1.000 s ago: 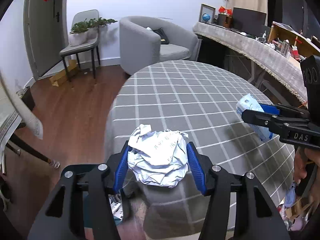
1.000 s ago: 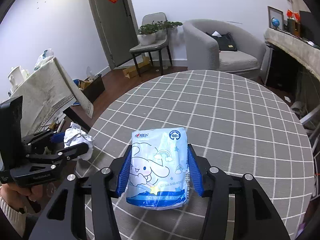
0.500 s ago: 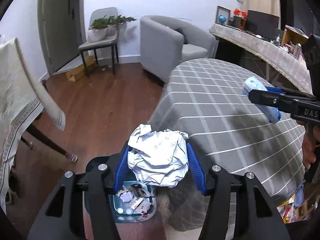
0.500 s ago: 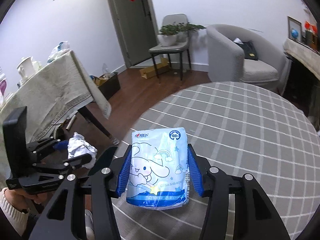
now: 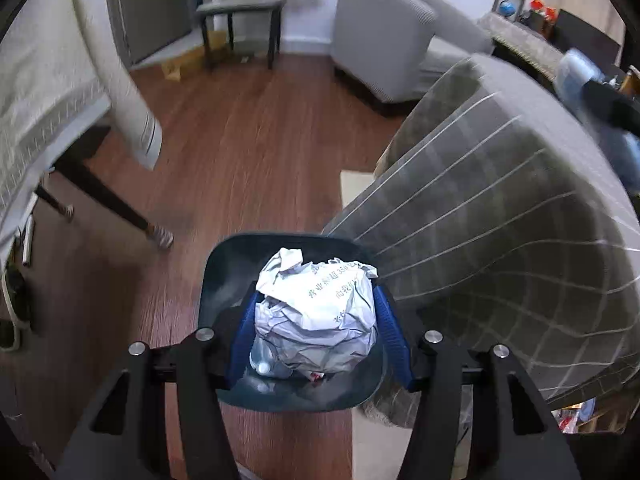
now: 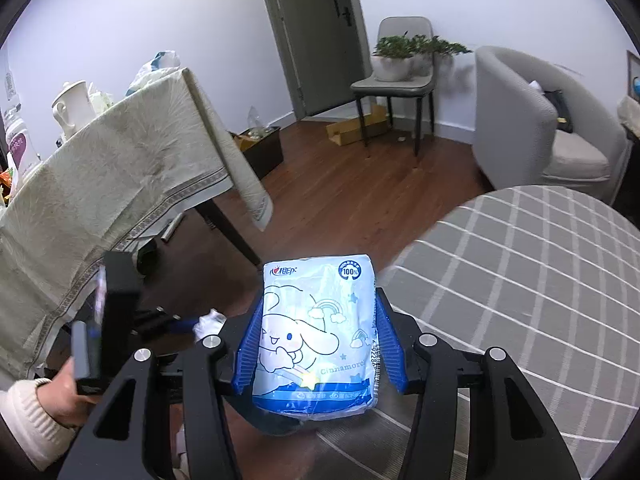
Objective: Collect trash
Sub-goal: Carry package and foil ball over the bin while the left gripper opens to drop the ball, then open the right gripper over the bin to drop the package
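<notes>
The left gripper's (image 5: 316,320) blue fingers (image 5: 243,328) stand partly apart and press both sides of a crumpled paper ball (image 5: 316,304), held directly above the dark trash bin (image 5: 224,264) on the wooden floor (image 5: 240,152). The ball hides most of the bin's inside; below it, at about six o'clock, a clear plastic bottle (image 5: 264,360) and some small scraps show, too cramped to tell apart. At nine o'clock a desk with a pale cloth (image 5: 36,92) is cut off by the frame edge. At three o'clock the round desk under a grey checked cloth (image 5: 500,216) rises beside the bin, its cloth touching the bin's rim. At two o'clock the other gripper and its blue pack are blurred.

In the right wrist view, at nine o'clock, a hand in a white knit cuff (image 6: 60,396) grips the left tool, where only a white scrap of the paper ball shows past the black frame. In the middle, the right gripper's (image 6: 316,340) blue fingers (image 6: 248,344) are partly closed on a blue-and-white tissue pack (image 6: 316,328) printed with a cartoon dog, held upright over the desk's edge. The pack covers nearly all of the bin; only a dark sliver shows beneath it at six o'clock. At three o'clock the checked cloth runs out of frame.
</notes>
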